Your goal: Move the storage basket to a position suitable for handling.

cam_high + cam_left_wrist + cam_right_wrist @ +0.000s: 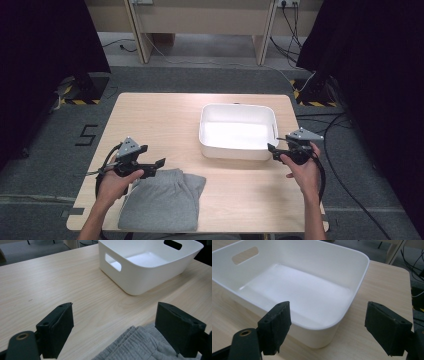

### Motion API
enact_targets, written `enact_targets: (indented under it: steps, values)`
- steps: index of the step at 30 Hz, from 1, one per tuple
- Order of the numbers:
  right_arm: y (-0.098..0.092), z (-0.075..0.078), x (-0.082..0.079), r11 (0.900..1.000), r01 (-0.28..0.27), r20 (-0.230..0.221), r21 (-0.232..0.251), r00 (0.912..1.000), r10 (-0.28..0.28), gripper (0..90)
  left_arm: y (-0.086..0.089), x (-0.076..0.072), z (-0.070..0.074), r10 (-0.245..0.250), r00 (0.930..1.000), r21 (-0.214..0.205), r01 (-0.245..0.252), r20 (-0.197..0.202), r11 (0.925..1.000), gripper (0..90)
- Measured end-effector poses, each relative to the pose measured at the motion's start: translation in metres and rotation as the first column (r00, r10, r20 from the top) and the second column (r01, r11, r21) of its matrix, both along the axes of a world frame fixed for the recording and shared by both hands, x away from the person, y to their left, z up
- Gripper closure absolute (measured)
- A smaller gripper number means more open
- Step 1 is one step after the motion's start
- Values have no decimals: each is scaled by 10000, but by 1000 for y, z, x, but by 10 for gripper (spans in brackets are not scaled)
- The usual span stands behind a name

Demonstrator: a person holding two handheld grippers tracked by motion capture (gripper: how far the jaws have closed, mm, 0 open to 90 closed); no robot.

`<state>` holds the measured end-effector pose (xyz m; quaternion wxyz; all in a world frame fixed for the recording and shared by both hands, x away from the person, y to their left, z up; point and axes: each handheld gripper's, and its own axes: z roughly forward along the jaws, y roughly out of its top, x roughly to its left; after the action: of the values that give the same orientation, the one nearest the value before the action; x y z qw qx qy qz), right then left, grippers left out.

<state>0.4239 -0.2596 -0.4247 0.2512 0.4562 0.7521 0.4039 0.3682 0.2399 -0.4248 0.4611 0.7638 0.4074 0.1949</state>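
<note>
One readable mark: a black numeral "5" (88,135) on the grey floor (45,150), just left of the desk (165,120). Yellow-and-black hazard stripes (80,101) edge a dark base plate at the far left on the floor; matching stripes (312,103) sit at the far right. These carry no lettering. No text, label or brand reads on the white bin (238,150), the grey garment (165,200) or the desk in either gripper view.

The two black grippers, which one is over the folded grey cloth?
The left gripper, at the folded grey cloth's upper edge, jaws open. The right gripper hovers open beside the white plastic bin's corner.
</note>
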Motion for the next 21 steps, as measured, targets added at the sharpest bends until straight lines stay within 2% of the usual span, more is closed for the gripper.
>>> enact_targets:
  steps: [4, 10, 13, 19, 21]
  values:
    - [1, -4, 13, 9999, 101, -129, -53, 9999, -101, 218, -12, 9, 0, -255, 9997, -49, 254, -46, 9997, 145]
    - [0, -10, 21, 9996, 244, -203, 130, 9995, -241, 225, -19, 10, -3, -534, 9985, 183, 535, -88, 9984, 146]
    - [1, -12, 23, 9995, 267, -168, 162, 9995, -264, 230, -19, 12, -5, -463, 9988, 200, 465, -130, 9987, 145]
    - [1, -24, 30, 9990, 453, -388, 3, 9982, -452, 246, -20, 15, -10, -423, 9988, 206, 428, -235, 9989, 145]
    - [0, -30, 34, 9983, 469, -504, 356, 9977, -451, 290, -21, 17, -14, -465, 9984, 376, 477, -336, 9982, 145]
